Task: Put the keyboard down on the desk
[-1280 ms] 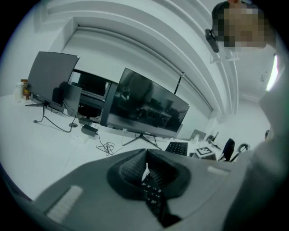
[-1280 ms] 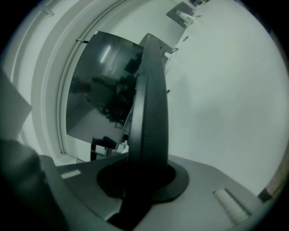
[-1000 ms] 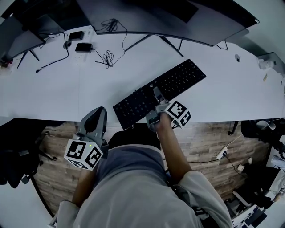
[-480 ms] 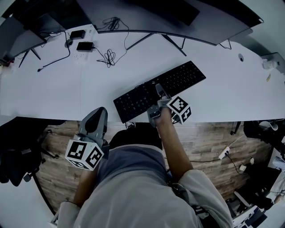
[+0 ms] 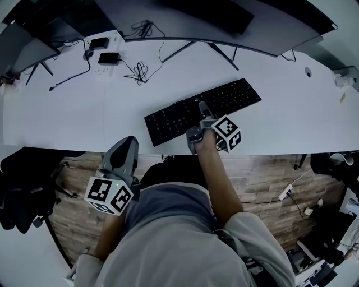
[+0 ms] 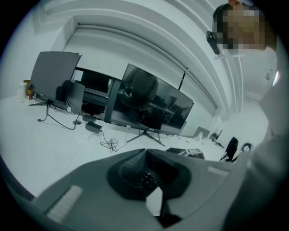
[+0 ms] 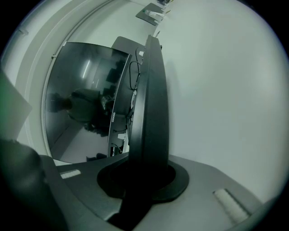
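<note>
**Keyboard pinched by the right hand-held gripper, over the white worktop**

The black keyboard [image 5: 171, 119] is over the white worktop [image 5: 67, 112], close to the front edge. It sits at a slant, with its right end farther back than its left end. I cannot tell if it is touching the worktop.

The right hand-held gripper [image 5: 202, 110] is pinching the keyboard at its near long edge, about in the middle. In the right gripper view the keyboard [image 7: 151, 99] shows edge-on, with the jaws of the right hand-held gripper [image 7: 144, 177] pressed on it from both sides. The white worktop fills the right side of that view.

The left hand-held gripper [image 5: 125, 147] is off to the left, just below the front edge of the worktop and over the wood floor [image 5: 263, 174]. In its own view the left hand-held gripper [image 6: 146, 155] has its jaws pressed together with nothing between them.

At the back of the worktop stand a big dark monitor [image 5: 224, 17] and a tangle of black cables [image 5: 137, 72].
</note>
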Demonstrator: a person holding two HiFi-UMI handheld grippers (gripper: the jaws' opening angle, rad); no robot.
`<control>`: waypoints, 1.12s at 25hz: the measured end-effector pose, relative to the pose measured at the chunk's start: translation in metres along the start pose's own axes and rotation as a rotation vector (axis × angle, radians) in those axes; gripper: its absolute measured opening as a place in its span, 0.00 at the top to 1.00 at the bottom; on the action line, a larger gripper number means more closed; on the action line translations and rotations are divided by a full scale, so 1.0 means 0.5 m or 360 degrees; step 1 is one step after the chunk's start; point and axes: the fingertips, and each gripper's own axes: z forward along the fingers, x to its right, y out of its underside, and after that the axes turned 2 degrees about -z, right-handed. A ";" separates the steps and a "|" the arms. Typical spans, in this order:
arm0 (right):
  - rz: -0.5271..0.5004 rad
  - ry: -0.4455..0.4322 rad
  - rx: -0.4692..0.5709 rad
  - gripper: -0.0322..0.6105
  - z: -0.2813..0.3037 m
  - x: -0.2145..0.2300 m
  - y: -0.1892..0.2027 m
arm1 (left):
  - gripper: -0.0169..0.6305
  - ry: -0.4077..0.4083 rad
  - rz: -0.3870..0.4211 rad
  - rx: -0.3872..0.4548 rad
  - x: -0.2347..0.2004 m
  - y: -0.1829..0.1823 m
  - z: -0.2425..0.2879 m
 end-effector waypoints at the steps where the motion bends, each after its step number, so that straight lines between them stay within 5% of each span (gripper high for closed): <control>1: 0.0003 0.0005 0.0008 0.84 0.004 0.000 -0.001 | 0.97 0.0000 0.0000 -0.0006 -0.002 0.000 0.001; 28: 0.0149 0.0141 0.0182 0.84 0.099 0.004 -0.011 | 0.97 -0.0071 -0.0058 -0.0025 -0.054 -0.007 -0.004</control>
